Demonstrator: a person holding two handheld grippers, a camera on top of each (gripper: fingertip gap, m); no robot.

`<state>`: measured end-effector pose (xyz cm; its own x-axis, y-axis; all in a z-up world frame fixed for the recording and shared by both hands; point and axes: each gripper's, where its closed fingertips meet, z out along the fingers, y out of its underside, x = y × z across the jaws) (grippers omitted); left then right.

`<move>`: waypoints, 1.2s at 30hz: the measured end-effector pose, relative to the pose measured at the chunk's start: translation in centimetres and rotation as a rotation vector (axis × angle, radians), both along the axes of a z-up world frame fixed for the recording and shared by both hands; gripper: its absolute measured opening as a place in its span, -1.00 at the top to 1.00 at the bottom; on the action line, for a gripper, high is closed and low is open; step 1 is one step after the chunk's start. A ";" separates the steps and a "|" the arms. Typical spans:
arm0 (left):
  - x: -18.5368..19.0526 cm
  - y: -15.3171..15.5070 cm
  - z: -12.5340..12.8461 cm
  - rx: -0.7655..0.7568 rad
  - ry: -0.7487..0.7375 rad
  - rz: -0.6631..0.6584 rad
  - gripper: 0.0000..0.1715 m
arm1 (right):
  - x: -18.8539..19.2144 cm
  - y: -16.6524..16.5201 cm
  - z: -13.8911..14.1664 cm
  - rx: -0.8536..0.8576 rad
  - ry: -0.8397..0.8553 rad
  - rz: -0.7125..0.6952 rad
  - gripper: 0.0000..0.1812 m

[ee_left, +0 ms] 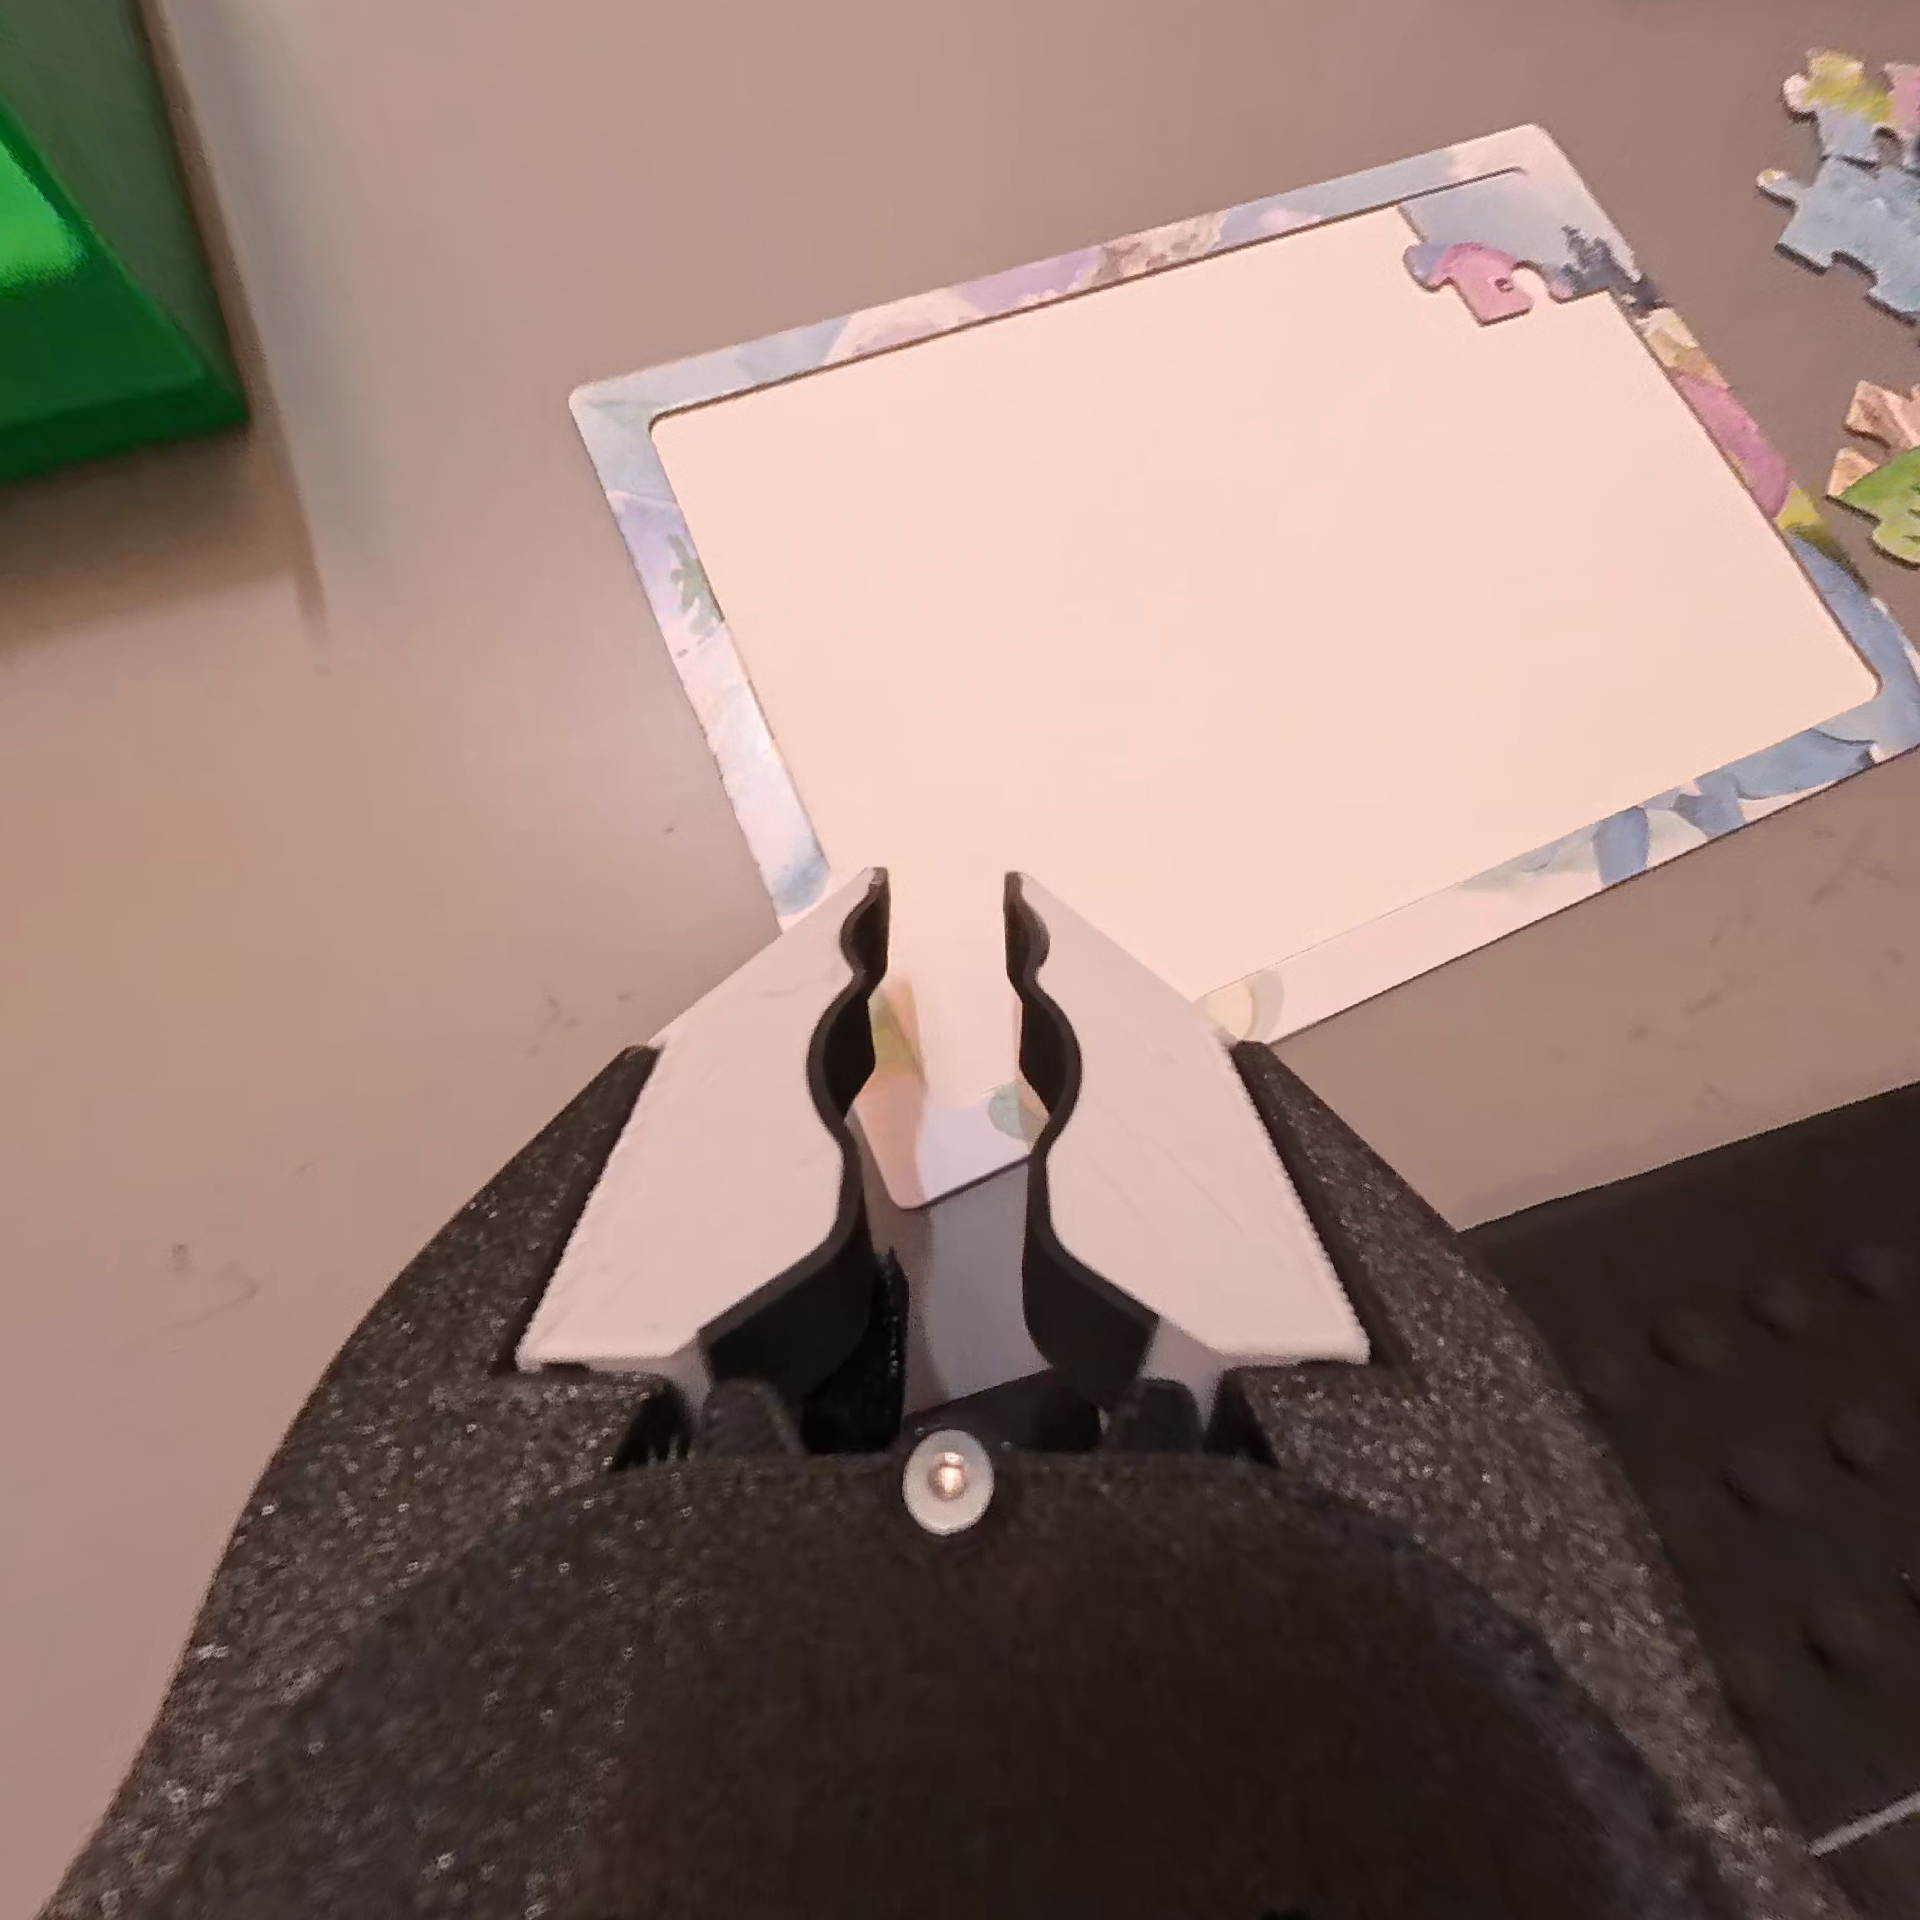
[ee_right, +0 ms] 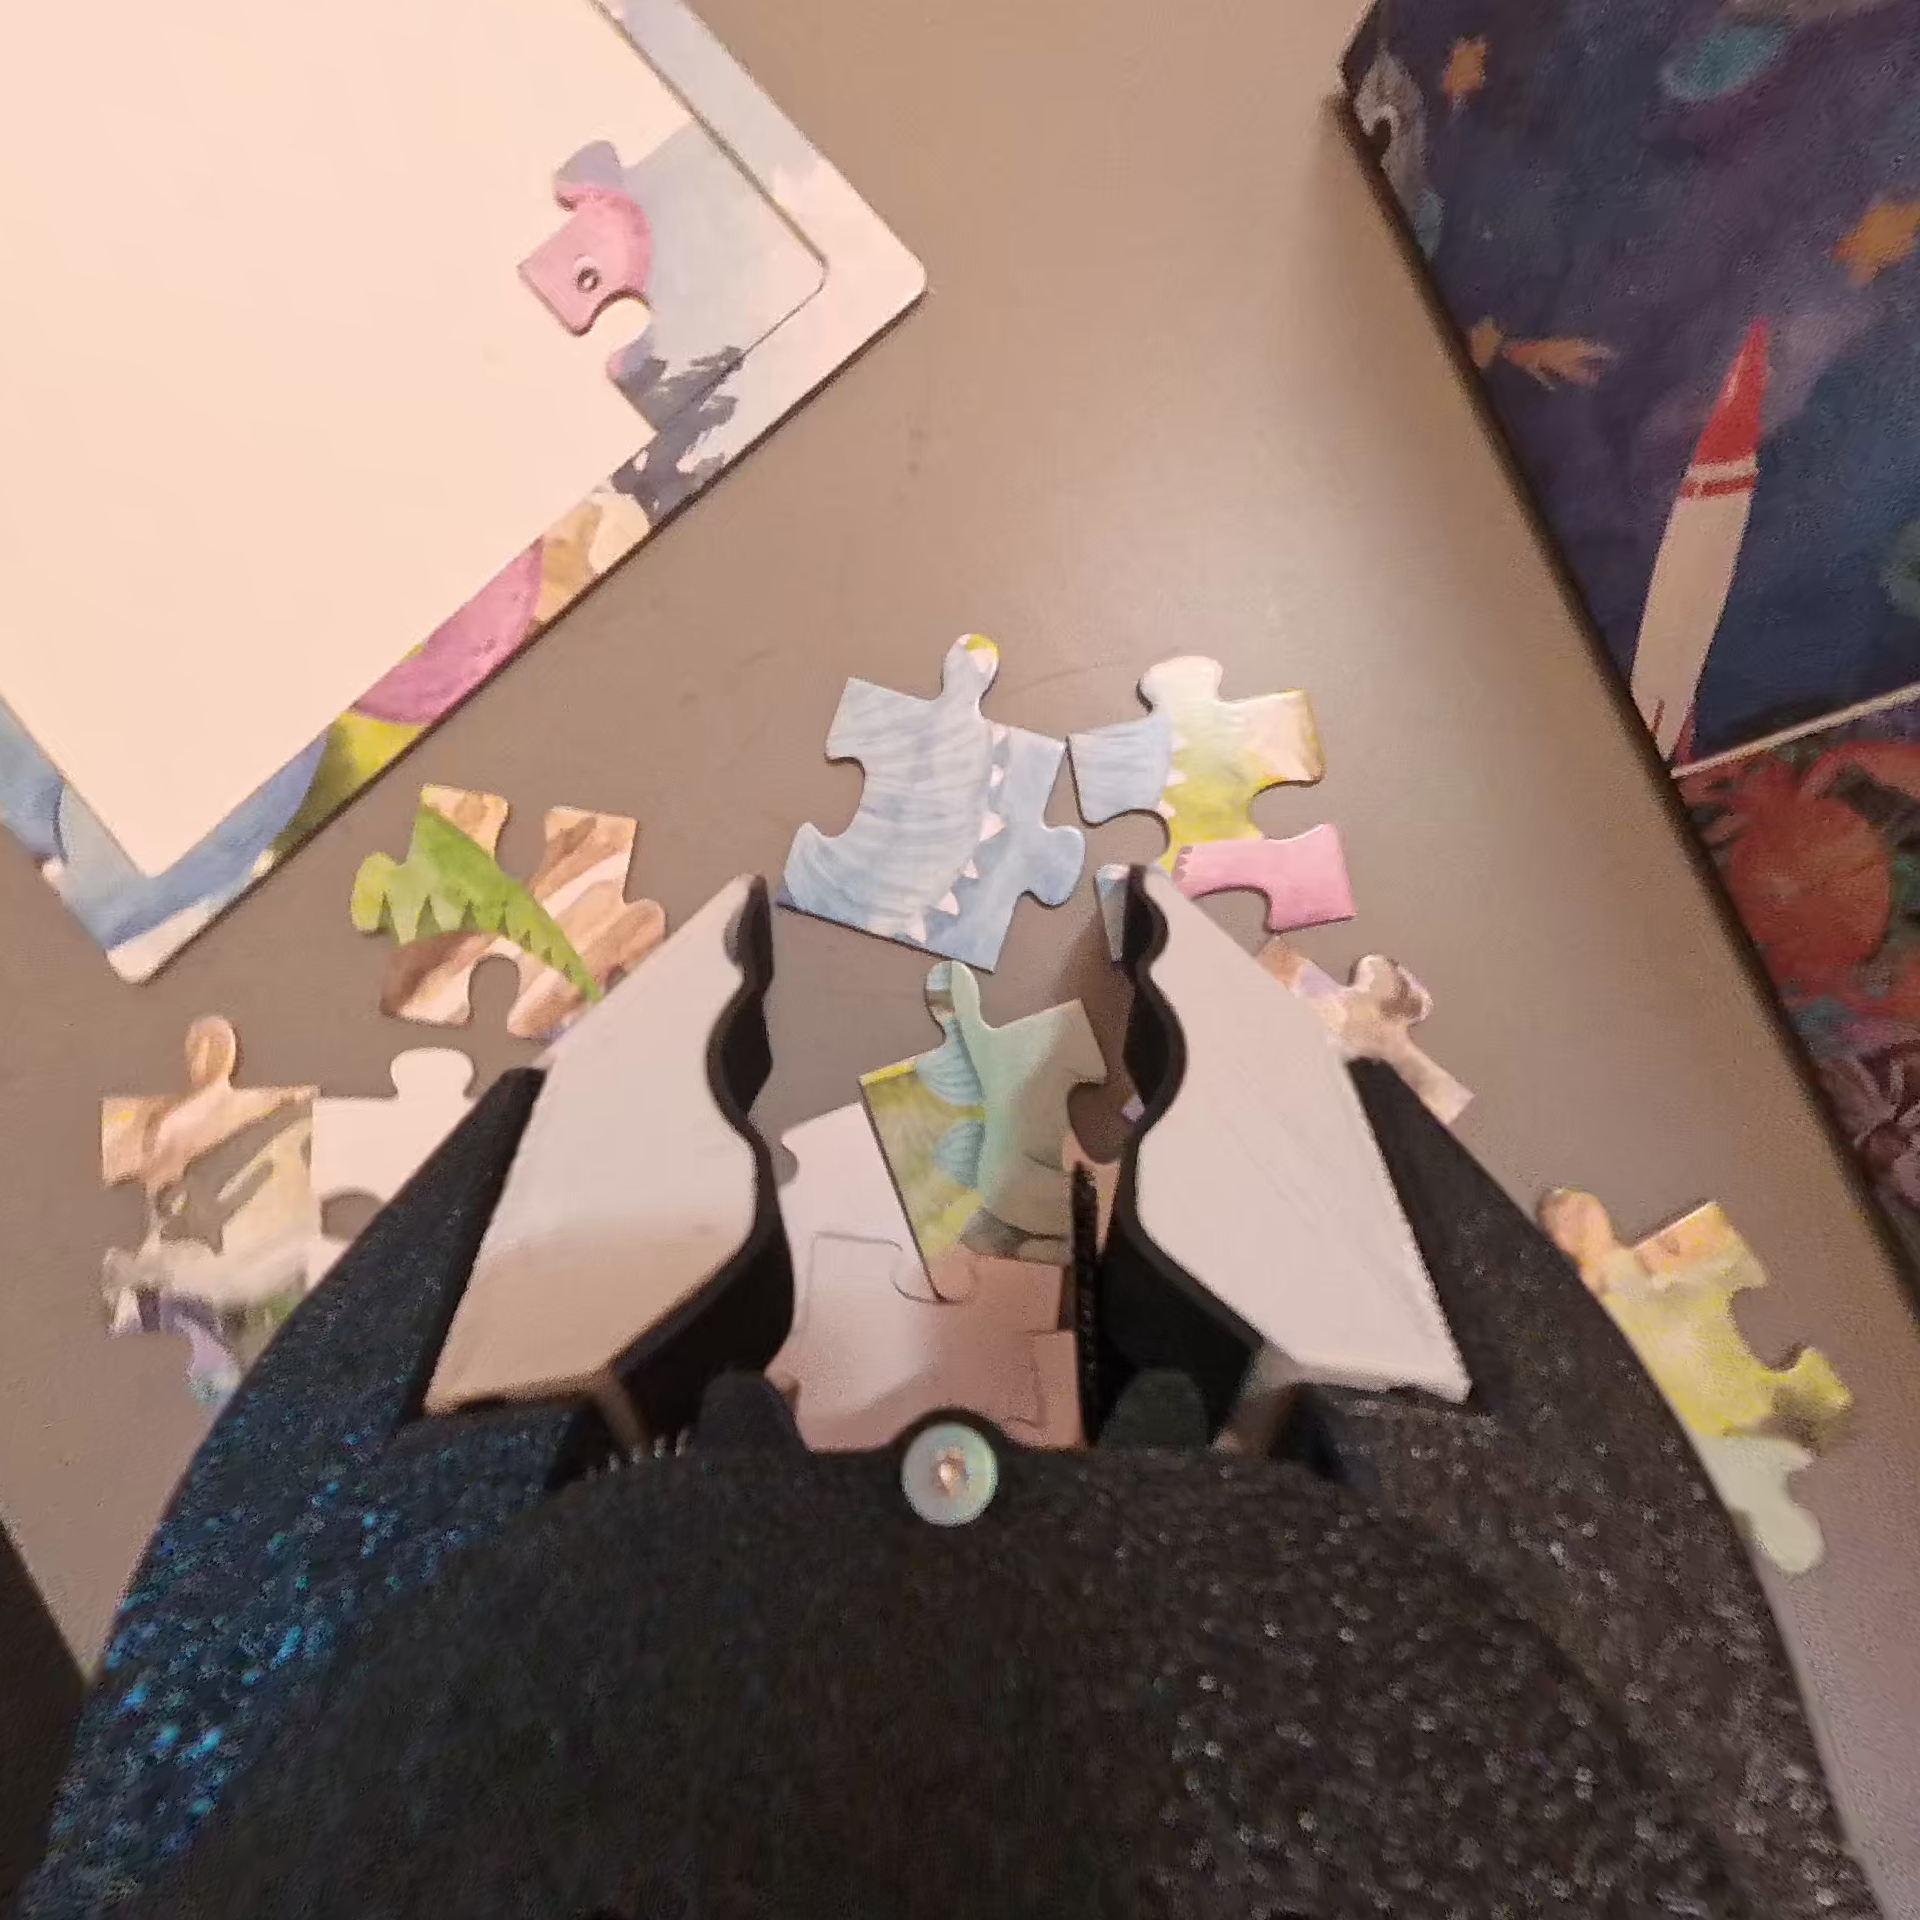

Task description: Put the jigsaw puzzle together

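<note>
Grey bench (ee_right: pixel 1143 364) carries the puzzle tray (ee_left: pixel 717 665), w/ one pink piece (ee_right: pixel 597 265) seated in its far corner. Loose pieces (ee_right: pixel 925 821) lie scattered just beside tray. Right gripper (ee_right: pixel 951 935) wide apart over a tilted green-blue piece (ee_right: pixel 977 1101), apparently against one finger; grip unclear. Left gripper (ee_left: pixel 945 904) narrow gap, empty, over tray's near corner.

Loose pieces (ee_right: pixel 925 821) crowding right gripper (ee_right: pixel 951 914)

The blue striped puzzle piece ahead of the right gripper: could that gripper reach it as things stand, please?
Probably yes: the blue striped piece lies flat just beyond the right gripper, whose jaws stand open, though a tilted piece sits between them.
</note>
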<state>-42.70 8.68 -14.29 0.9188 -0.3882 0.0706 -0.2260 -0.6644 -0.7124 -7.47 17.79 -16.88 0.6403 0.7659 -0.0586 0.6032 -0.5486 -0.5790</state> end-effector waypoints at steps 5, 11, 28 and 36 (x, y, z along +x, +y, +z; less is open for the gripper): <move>1.0 -0.3 0.4 0.030 0.007 -0.045 0.75 | -0.2 0.4 0.0 0.069 0.034 -0.219 0.31; 1.6 -0.5 -0.1 0.020 0.020 -0.070 0.74 | -1.2 -0.3 -0.1 0.124 0.007 -0.199 0.52; 4.4 -0.3 0.9 0.025 0.049 -0.135 0.75 | 0.1 -1.2 -0.3 0.064 0.008 -0.180 0.39; 5.6 -0.7 1.0 0.033 0.093 -0.184 0.75 | -0.3 -1.3 -0.2 0.070 -0.007 -0.159 0.51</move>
<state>-37.06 7.97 -13.27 0.8341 -0.5509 -0.0267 -0.4071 -0.5822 -0.7038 -7.78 16.45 -17.12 0.7542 0.6566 -0.0037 0.5157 -0.5958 -0.6157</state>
